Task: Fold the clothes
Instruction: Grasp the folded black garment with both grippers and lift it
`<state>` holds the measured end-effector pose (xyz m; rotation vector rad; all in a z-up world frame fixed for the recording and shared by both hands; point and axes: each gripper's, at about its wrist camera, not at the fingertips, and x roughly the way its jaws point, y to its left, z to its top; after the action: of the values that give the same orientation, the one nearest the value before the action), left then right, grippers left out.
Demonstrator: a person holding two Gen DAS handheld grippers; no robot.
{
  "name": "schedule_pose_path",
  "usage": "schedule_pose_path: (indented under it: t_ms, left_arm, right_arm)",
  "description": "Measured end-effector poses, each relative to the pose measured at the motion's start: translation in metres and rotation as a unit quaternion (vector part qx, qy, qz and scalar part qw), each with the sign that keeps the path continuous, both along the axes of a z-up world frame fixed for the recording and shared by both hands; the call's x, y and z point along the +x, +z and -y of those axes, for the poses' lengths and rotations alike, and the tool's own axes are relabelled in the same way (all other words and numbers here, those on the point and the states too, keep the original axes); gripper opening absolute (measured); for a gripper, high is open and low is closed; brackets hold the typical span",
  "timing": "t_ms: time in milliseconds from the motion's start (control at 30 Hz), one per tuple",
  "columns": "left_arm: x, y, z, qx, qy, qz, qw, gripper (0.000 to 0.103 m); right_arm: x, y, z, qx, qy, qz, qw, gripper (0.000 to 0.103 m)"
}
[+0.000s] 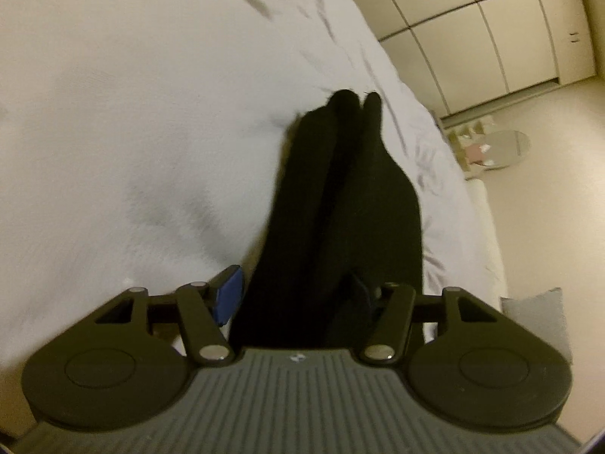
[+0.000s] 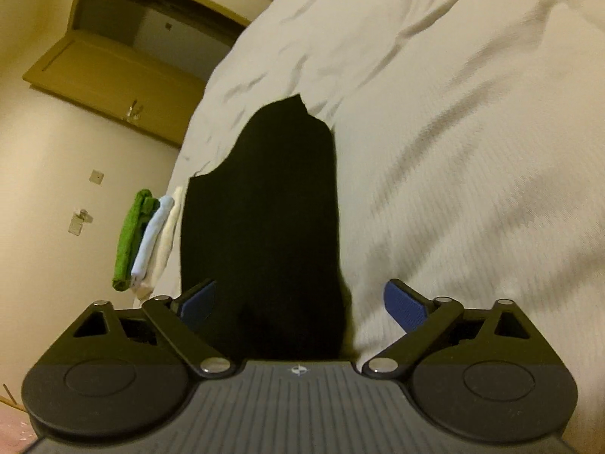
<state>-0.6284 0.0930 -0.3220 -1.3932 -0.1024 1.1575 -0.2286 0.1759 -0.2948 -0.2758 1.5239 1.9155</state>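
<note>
A black garment [image 1: 340, 208] lies stretched out on the white bed sheet [image 1: 132, 113]. In the left wrist view it runs away from my left gripper [image 1: 298, 295], whose blue pads [image 1: 228, 295] stand apart with the cloth bunched between them. In the right wrist view the same black garment [image 2: 264, 219] lies flat and passes between the spread blue pads [image 2: 404, 306] of my right gripper [image 2: 298, 302], which is open over its near end.
A stack of folded clothes, green [image 2: 132, 234], light blue and white, sits at the bed's left edge in the right wrist view. A wooden door [image 2: 113, 72] and the floor lie beyond. Wardrobe doors [image 1: 472, 30] and floor items [image 1: 491, 147] show past the bed's right edge.
</note>
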Motion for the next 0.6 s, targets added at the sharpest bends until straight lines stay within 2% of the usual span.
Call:
schedule_pose_path:
  t_ms: [67,200,367,500,600]
  left_arm:
    - [0.0,-0.003,-0.009,0.006,-0.014,0.011,0.9998,0.055]
    - [0.005,-0.012,-0.035,0.007,-0.046,0.032,0.9984,0.055]
    - [0.014,-0.015,-0.064,0.01,-0.085,0.031,0.9958,0.052]
    - [0.018,-0.012,-0.077,-0.003,-0.098,0.024,0.9949,0.04]
    - [0.022,0.001,-0.08,-0.016,-0.102,0.004,0.9947,0.033]
  right_arm:
    - [-0.008,-0.003,-0.013,-0.003,0.009,0.007,1.0,0.088]
    - [-0.017,-0.012,-0.038,-0.011,0.029,-0.017,0.999,0.086]
    - [-0.032,-0.032,-0.07,-0.026,0.065,-0.061,0.996,0.069]
    - [-0.049,-0.04,-0.087,-0.022,0.097,-0.063,0.993,0.062]
    - [-0.052,-0.035,-0.091,-0.036,0.093,-0.055,0.993,0.055]
